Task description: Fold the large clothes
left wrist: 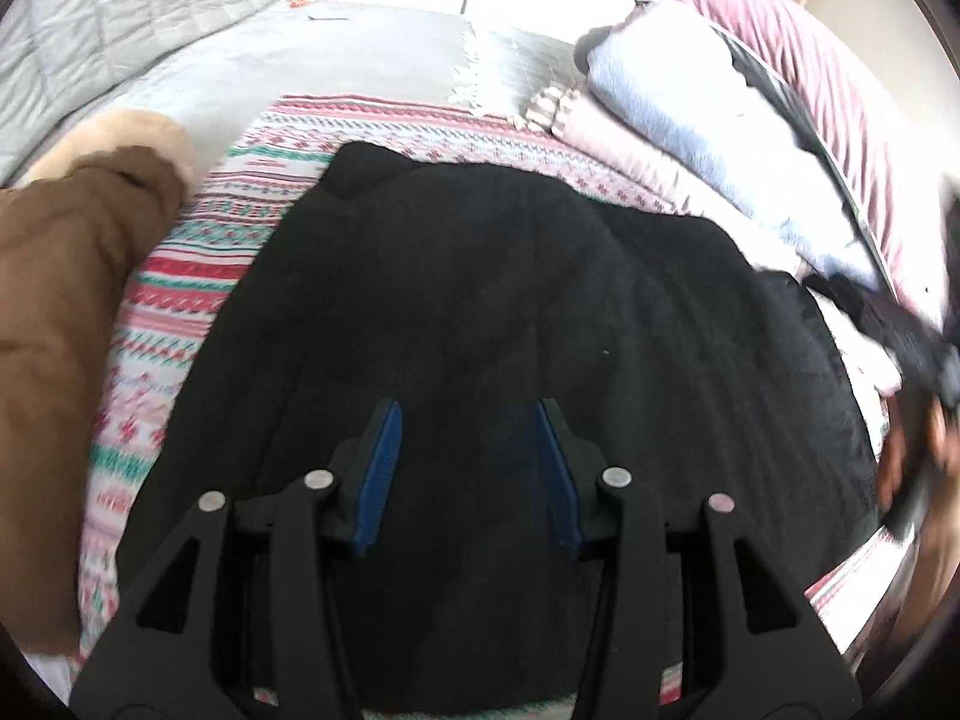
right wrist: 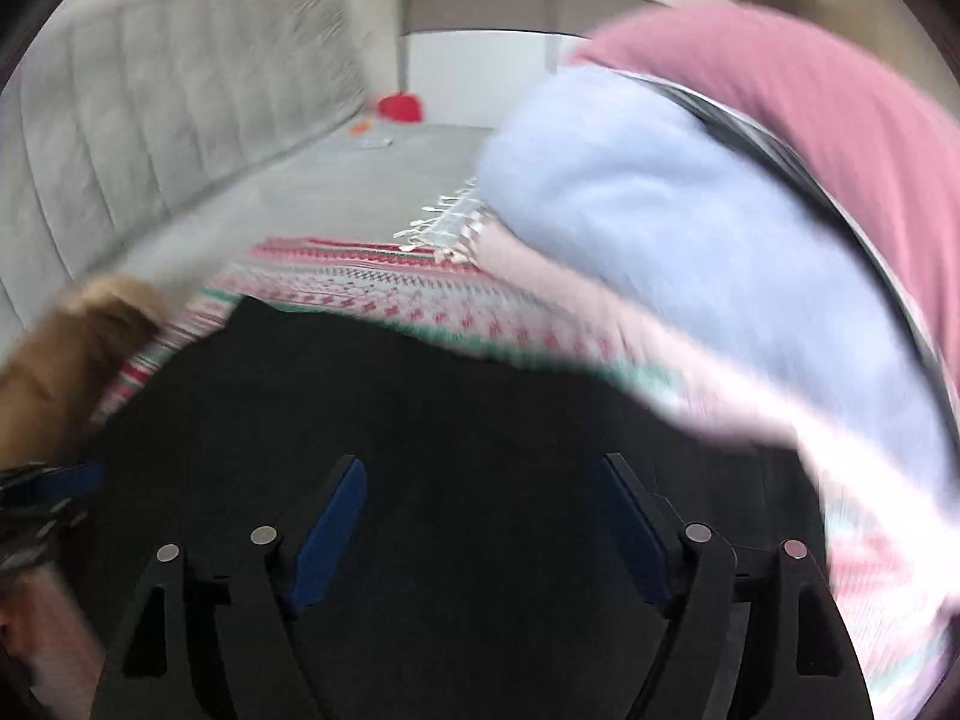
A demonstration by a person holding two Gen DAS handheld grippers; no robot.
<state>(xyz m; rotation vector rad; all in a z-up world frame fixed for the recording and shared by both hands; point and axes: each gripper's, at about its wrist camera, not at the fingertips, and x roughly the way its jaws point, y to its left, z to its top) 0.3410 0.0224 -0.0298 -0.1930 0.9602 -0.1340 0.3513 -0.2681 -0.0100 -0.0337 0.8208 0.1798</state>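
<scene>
2 tools gape empty over the black garment (left wrist: 480, 300); only the left wrist view shows it sharply.

Black garment (left wrist: 480, 300): matt, fleecy cloth. Patterned blanket (left wrist: 180, 276): flat woven cloth. Brown coat (left wrist: 66, 312): smooth cloth with a fluffy pale trim. Light-blue folded item (left wrist: 678, 108): soft, plush cloth. Pink cover (left wrist: 828, 78): ribbed cloth. Headboard (right wrist: 168, 84): grey, quilted upholstery.

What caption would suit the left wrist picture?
Open left gripper hovering above a black garment spread on a patterned blanket, brown coat alongside.
</scene>
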